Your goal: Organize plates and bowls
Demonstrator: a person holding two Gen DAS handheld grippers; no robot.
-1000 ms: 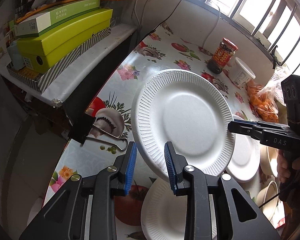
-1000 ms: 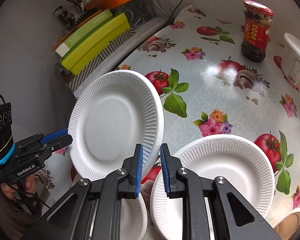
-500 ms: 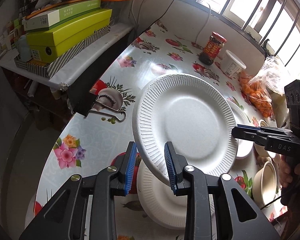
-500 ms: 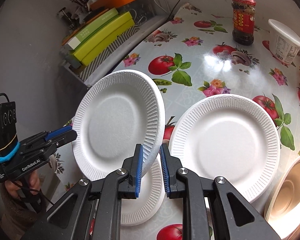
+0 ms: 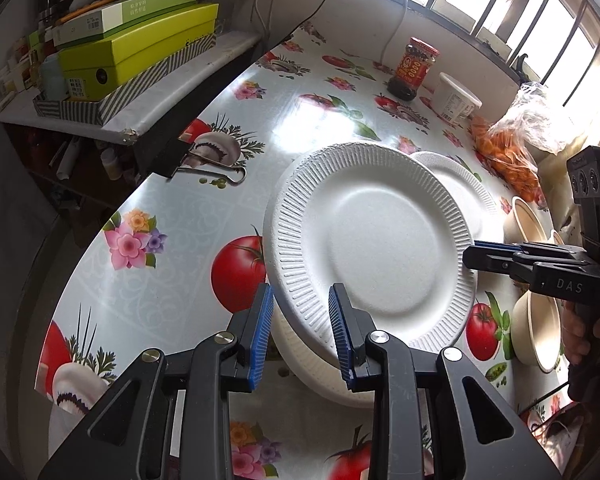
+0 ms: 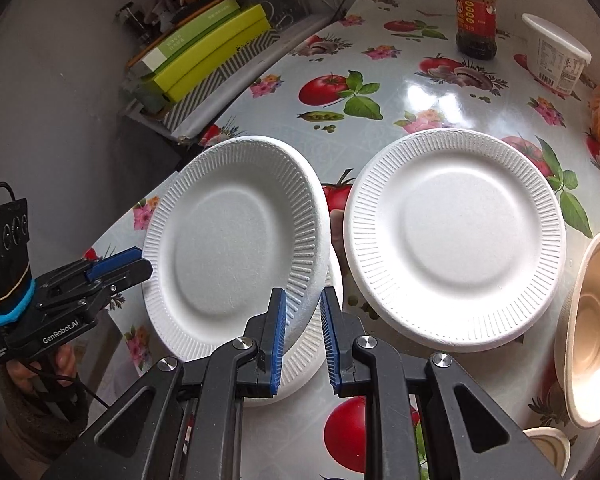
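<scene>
A white paper plate (image 5: 372, 244) (image 6: 232, 240) is held tilted between both grippers, just above a second white plate (image 5: 320, 368) (image 6: 312, 344) lying on the table. My left gripper (image 5: 302, 336) is shut on the plate's near rim; it shows at the left in the right wrist view (image 6: 120, 268). My right gripper (image 6: 302, 332) is shut on the opposite rim; it shows at the right in the left wrist view (image 5: 476, 256). A third white plate (image 6: 456, 236) (image 5: 460, 188) lies flat to the right. Beige bowls (image 6: 592, 328) (image 5: 536, 332) sit at the table's right side.
The table has a tomato-and-flower oilcloth (image 5: 188, 264). A sauce jar (image 6: 476, 12), a white tub (image 6: 556, 56) and a bag of orange snacks (image 5: 508, 152) stand at the back. A shelf with green boxes (image 5: 140, 52) is at the left, with a binder clip (image 5: 204, 164) on the table edge.
Both grippers have lowered the held plate toward the plate on the table. The view has pulled back, and the third plate and the bowls have come into fuller view.
</scene>
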